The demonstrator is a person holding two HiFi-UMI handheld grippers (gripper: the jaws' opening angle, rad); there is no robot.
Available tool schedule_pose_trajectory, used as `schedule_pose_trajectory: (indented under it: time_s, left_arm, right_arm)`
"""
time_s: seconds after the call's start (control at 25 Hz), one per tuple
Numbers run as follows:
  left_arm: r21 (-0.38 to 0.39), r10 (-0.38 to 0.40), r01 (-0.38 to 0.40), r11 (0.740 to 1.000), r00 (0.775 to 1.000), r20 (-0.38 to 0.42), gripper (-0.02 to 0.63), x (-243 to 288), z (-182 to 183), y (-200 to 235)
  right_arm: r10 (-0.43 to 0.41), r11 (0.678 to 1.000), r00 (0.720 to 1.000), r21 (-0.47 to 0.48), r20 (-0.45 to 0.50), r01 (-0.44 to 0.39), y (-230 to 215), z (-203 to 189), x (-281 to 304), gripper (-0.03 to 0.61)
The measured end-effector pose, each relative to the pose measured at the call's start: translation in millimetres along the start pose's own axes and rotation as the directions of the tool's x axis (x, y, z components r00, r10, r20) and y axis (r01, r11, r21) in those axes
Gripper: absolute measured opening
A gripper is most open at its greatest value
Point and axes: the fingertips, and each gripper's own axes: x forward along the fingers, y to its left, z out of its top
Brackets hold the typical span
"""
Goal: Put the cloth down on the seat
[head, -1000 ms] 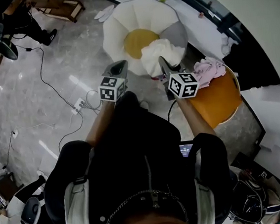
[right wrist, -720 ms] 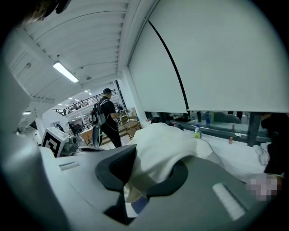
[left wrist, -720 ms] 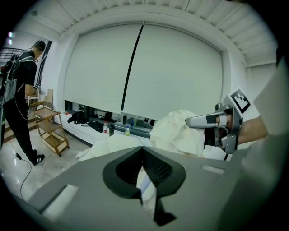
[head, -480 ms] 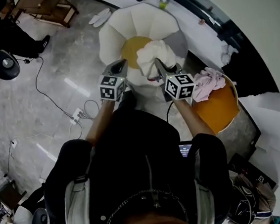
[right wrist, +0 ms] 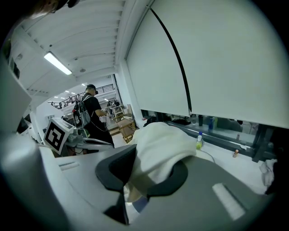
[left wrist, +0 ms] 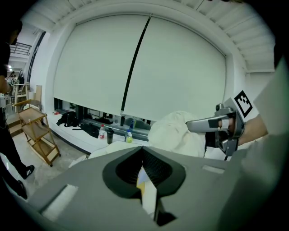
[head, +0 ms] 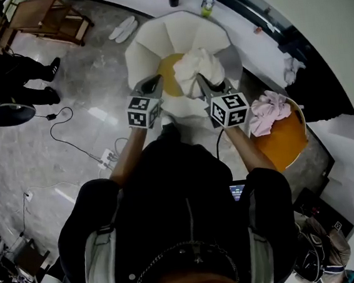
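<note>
Could drop the cloth [head: 199, 66], pinched in the right gripper [head: 203, 82], beside the yellow seat [head: 170, 75] at upper centre if released early, with the left gripper [head: 151, 84] closed on nothing.

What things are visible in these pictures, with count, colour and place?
chair: one, white, in front of the person
seat: one, yellow, inside the chair
cloth: one, white, held above the chair
rag: one, pink, on the round table
round table: one, orange, right of the chair
bottle: one, yellow-green, ledge behind the chair
slippers: two, white, floor left of the chair
rack: one, wooden, upper left
left gripper: one, grey, shut, empty
right gripper: one, grey, shut on the cloth
</note>
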Motion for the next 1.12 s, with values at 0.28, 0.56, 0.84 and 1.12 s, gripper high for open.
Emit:
schedule_pose_trajectory:
  time_s: [0.28, 0.56, 0.84, 1.12]
  left_arm:
    - [0.028, -0.044, 0.045, 0.999, 0.999, -0.027, 0.009, 33.2, 14.2, 14.7]
    - [0.028, -0.025, 0.026, 0.999, 0.999, -0.030, 0.009, 69.0, 26.5, 11.0]
    - [0.020, 0.044, -0.043, 0.999, 0.998, -0.039, 0.009, 97.4, 24.7, 14.7]
    - [0.018, 0.072, -0.071, 0.997, 0.997, -0.041, 0.009, 127.7, 16.3, 26.7]
  right_arm:
    - [-0.018, 1.000, 1.000, 0.002, -0.020, 0.018, -19.1, 3.3, 22.8, 0.075]
    - [0.010, 1.000, 0.999, 0.026, -0.042, -0.009, -52.4, -0.6, 37.3, 0.075]
    - [0.071, 0.997, 0.996, -0.011, -0.049, -0.072, -78.4, -5.7, 56.1, 0.075]
    - [0.077, 0.997, 0.995, -0.014, -0.070, -0.078, -108.0, -23.6, 84.0, 0.075]
